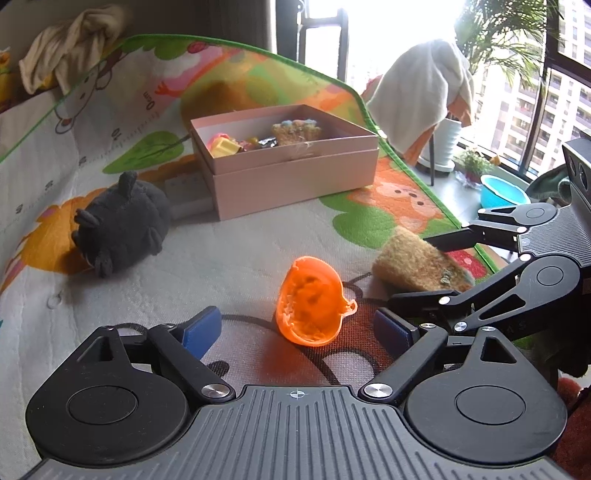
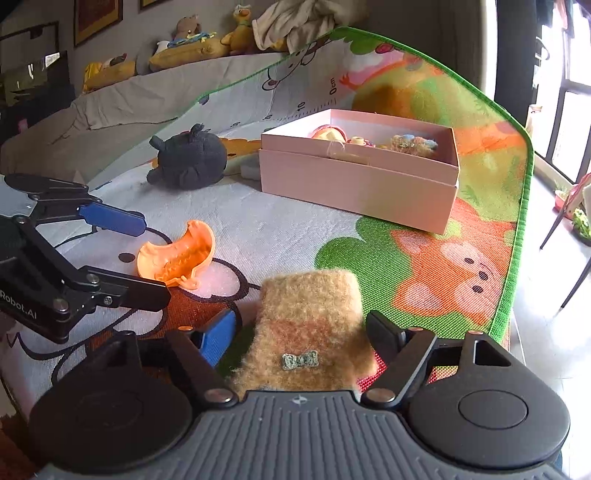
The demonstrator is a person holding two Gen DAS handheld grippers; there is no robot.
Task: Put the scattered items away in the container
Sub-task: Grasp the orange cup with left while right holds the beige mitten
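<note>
Left gripper (image 1: 297,328): fingers spread wide, an orange plastic pumpkin shell (image 1: 310,301) lying on the play mat (image 1: 229,258) between them, untouched. Right gripper (image 2: 301,332): fingers astride a fuzzy tan sock (image 2: 306,325), contact uncertain. Pink box (image 2: 354,184): beyond on the mat, holding small toys; dark grey plush (image 2: 190,158) beside it

both wrist views low over play mat (image 1: 229,258), angled down, close; share pink box (image 1: 291,177), orange toy (image 1: 310,302).

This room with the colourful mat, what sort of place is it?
Probably a living room or play corner in a high-rise flat: a cartoon play mat, plush toys along a sofa back, and apartment towers outside the window.
</note>
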